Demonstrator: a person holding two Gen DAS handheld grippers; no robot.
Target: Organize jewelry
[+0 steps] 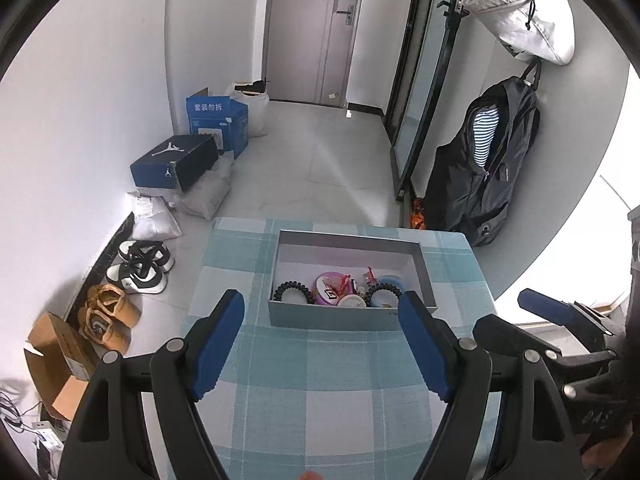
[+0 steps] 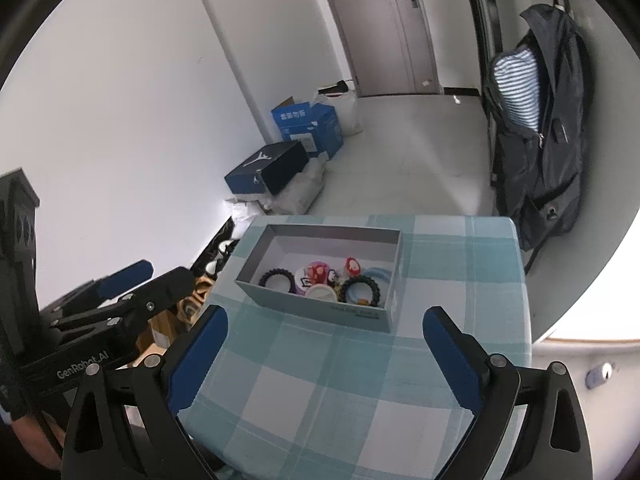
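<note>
Our left gripper (image 1: 322,344) hung with its blue fingers (image 1: 218,344) spread apart and nothing between them, and our right gripper (image 2: 326,356) stood wider still, likewise empty, both above the bare checked tablecloth (image 2: 360,392) and clear of it. From the left wrist view the grey box (image 1: 332,316) sat at twelve o'clock just past the fingertips; from the right wrist view it lay nearer eleven o'clock. We judged that everything was already in the box, so the step in hand looked like a last check or a withdrawal: doing it well meant keeping both pairs of tips off the near wall so the light box did not slide on the cloth. If a piece needed shifting, we would have come in from above, one gripper at a time. All the pieces crowded the box's near half, its far half bare: a black coiled ring (image 2: 276,280) at the left end, a second black coil (image 2: 360,286) toward the right over a pale blue band (image 2: 380,274), a pink piece (image 1: 326,286) and red-and-white charms (image 2: 352,266) between them, and a cream disc (image 2: 320,292) against the near wall.
</note>
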